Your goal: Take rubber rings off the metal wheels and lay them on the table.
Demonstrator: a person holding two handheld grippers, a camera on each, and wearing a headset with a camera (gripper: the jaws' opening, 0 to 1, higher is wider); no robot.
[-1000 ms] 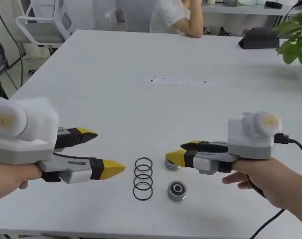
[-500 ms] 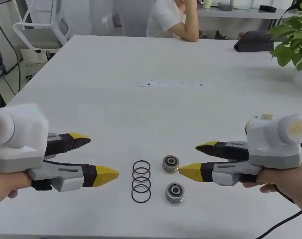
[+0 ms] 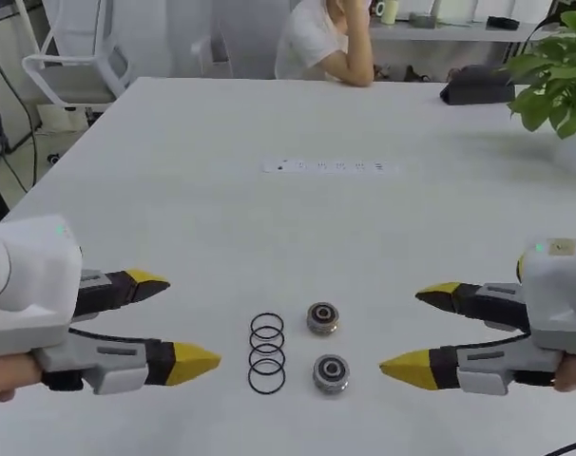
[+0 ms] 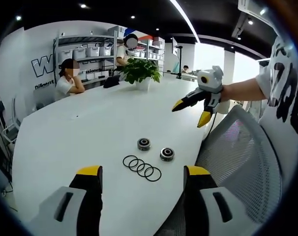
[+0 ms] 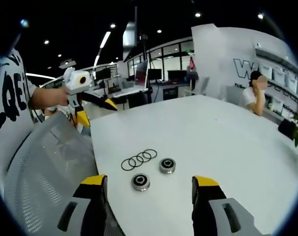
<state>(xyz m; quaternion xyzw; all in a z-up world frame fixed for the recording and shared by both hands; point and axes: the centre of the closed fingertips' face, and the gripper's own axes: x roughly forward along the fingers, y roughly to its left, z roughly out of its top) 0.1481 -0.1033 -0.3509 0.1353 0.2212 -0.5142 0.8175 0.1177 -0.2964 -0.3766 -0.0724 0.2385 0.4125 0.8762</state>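
**Both grippers open; rings lying on bench**

At lower left, the left gripper is hovering with jaws spread wide, holding nothing. At lower right, the right gripper is doing likewise. Between them, four rubber rings are lying in a row on the bench, just left of two metal wheels. At top centre, a person is sitting.

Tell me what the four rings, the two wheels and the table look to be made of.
Rings: thin, matte black loops lying flat in an overlapping chain, likely rubber, though they are too small to be sure.
Far wheel and near wheel: shiny grey rims around dark centres, apparently metal.
Table: smooth, pale grey, faintly glossy top, perhaps laminate; the look leaves it open.
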